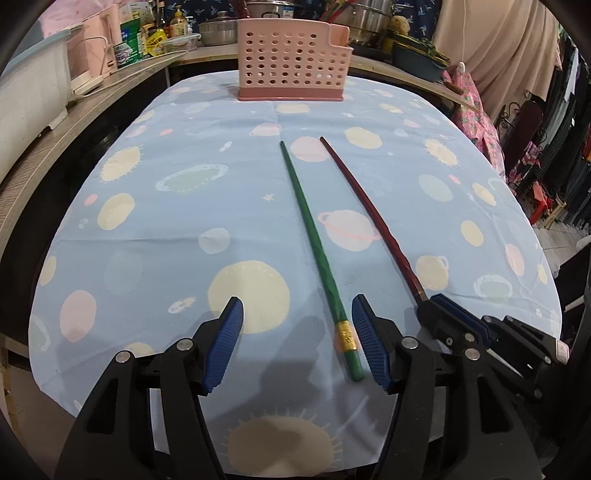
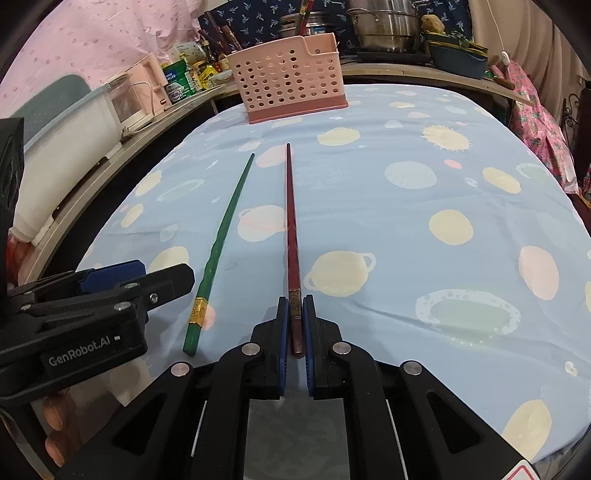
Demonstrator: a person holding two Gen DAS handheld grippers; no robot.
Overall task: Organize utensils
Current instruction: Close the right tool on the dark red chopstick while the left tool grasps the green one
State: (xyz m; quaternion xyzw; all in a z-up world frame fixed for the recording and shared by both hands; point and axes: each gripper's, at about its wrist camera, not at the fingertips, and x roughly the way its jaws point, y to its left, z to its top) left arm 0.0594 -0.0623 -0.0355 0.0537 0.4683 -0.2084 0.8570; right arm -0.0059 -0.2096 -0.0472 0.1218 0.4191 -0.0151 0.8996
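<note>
Your right gripper [image 2: 295, 306] is clamped on the red chopstick [image 2: 290, 221], with the two blue pads [image 2: 283, 325] pressed against its thick end just past the decorated band. The stick runs straight ahead from the jaws, lying along the tablecloth [image 2: 406, 206] with its thin tip pointing toward the pink basket [image 2: 291, 83]. From your left wrist view, the same red chopstick [image 1: 369, 206] enters the right gripper [image 1: 439, 306] at the lower right, and the jaws look closed around it.

Your left gripper [image 1: 297, 321] is spread wide and holds nothing. The green chopstick [image 1: 314, 251] lies flat on the cloth between its blue pads [image 1: 229, 339], closer to the right-hand pad, and neither pad touches it (the gold band near its thick end sits just beside that pad). Its thick end points back at you and its thin tip points to the basket [image 1: 291, 62]. In the right wrist view the green chopstick [image 2: 221, 243] lies to the left of the red one, near it at the tips and wider apart at the thick ends, and the left gripper [image 2: 110, 291] sits just beside its thick end.

The basket stands upright at the far end of the table, well apart from both chopstick tips. Its perforated wall faces you, and what is inside is not visible from here. Pots [image 2: 384, 26] and bottles [image 1: 159, 33] crowd the counter behind it.
</note>
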